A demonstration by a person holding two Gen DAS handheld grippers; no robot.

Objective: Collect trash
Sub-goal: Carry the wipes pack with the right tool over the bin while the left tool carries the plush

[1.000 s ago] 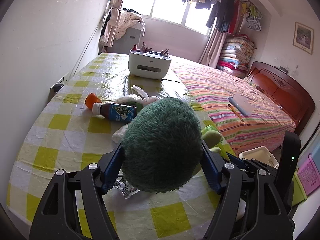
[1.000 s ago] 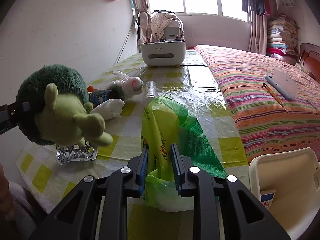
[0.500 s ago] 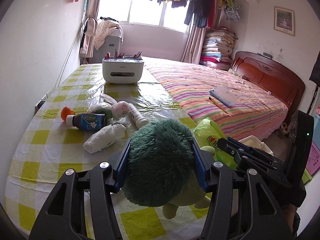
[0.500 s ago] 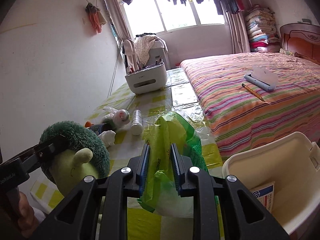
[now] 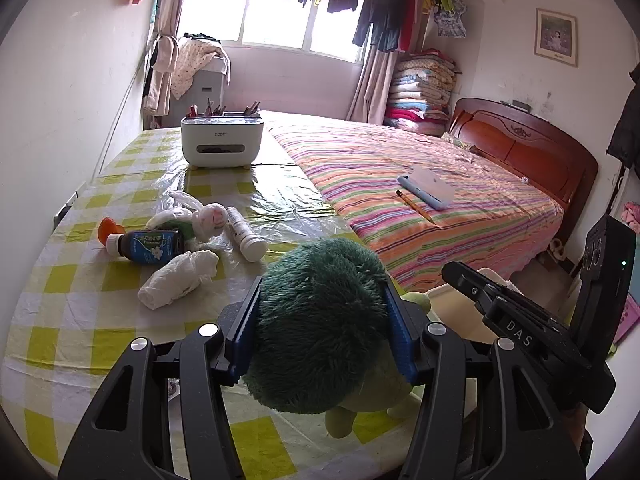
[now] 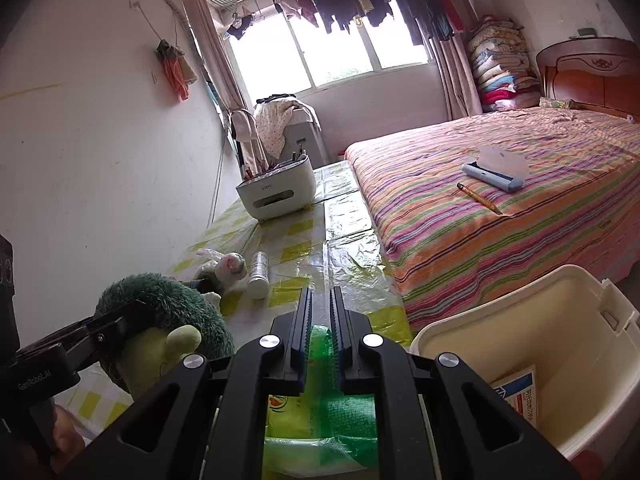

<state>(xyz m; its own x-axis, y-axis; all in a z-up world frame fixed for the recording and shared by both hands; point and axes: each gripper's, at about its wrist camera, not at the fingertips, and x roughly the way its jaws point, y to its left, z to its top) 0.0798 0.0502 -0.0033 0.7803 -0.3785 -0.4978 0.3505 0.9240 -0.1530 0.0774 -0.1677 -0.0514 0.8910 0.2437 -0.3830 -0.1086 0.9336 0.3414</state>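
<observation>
My left gripper is shut on a green plush toy and holds it above the table's near right edge; the toy also shows in the right wrist view. My right gripper is shut on a green plastic bag that hangs below its fingers, beside a cream bin. The bin holds a small packet. On the checked tablecloth lie a crumpled tissue, a dark bottle, a white tube and a knotted bag.
A white desk organiser stands at the table's far end. A striped bed runs along the right, with a notebook and a pencil on it. A wall borders the table's left side.
Both grippers have moved right, toward the bin, with their loads. The green bag has sunk below the right fingers. The plush toy has left the table's middle.
</observation>
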